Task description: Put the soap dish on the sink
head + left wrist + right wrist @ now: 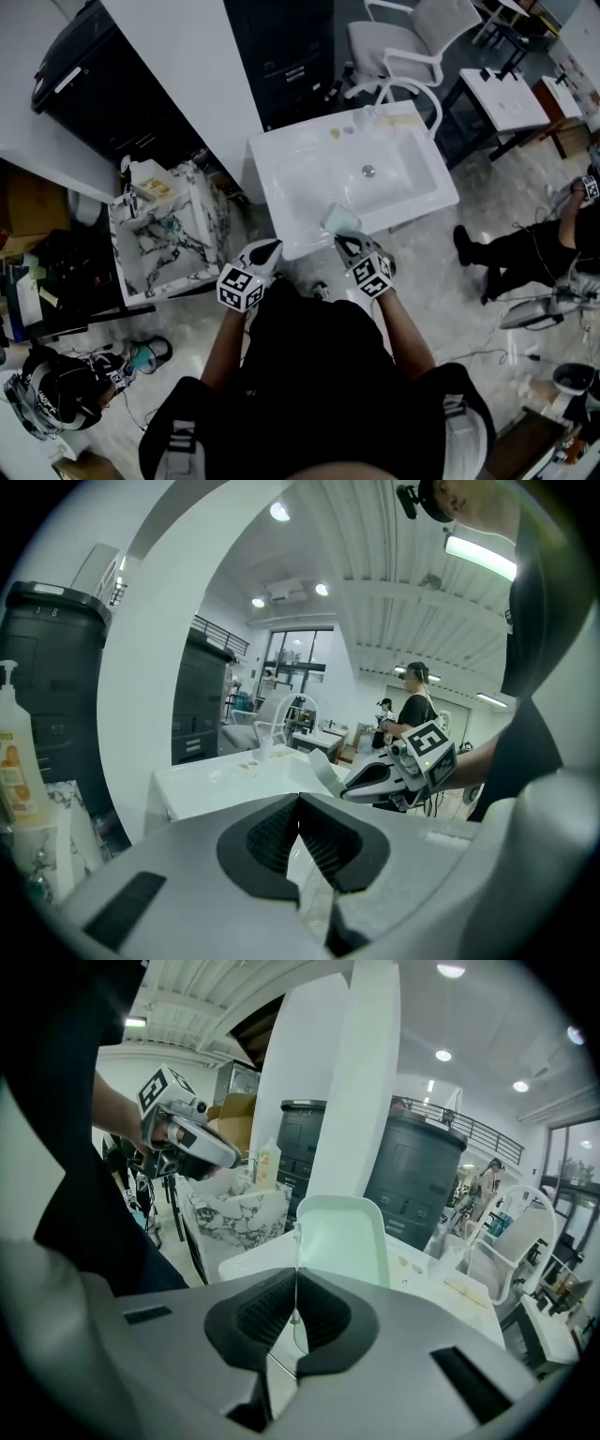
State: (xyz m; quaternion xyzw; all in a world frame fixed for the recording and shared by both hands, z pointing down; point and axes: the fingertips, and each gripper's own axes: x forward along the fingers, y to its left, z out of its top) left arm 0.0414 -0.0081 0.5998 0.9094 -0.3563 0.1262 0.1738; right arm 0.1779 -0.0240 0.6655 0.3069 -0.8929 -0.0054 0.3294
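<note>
- Two handheld grippers sit at the near edge of the white sink (281,178), both held by a person in black.
- Right gripper (296,1283): jaws clamped tight on the near rim of the pale green soap dish (342,1237), nothing else in them.
- Dish stands tilted up on edge, broad face with its raised rim toward the gripper's camera.
- In the head view the dish is over the sink's near rim, at the near side of the basin, with the drain (368,171) farther in. Can't tell if the dish touches the sink.
- Left gripper (299,799): jaws closed together, pads meeting, nothing between them. It sits just left of the right gripper, by the sink's near edge, apart from the dish.
- Marble-patterned stand (211,220) just left of the sink, with a white pump bottle (17,761) with an orange label on it.
- Black bin (94,56) at far left behind a white wall panel.
- White chair (403,47) beyond the sink's far side.
- Another person (525,248) low at the right, well apart from the sink.
</note>
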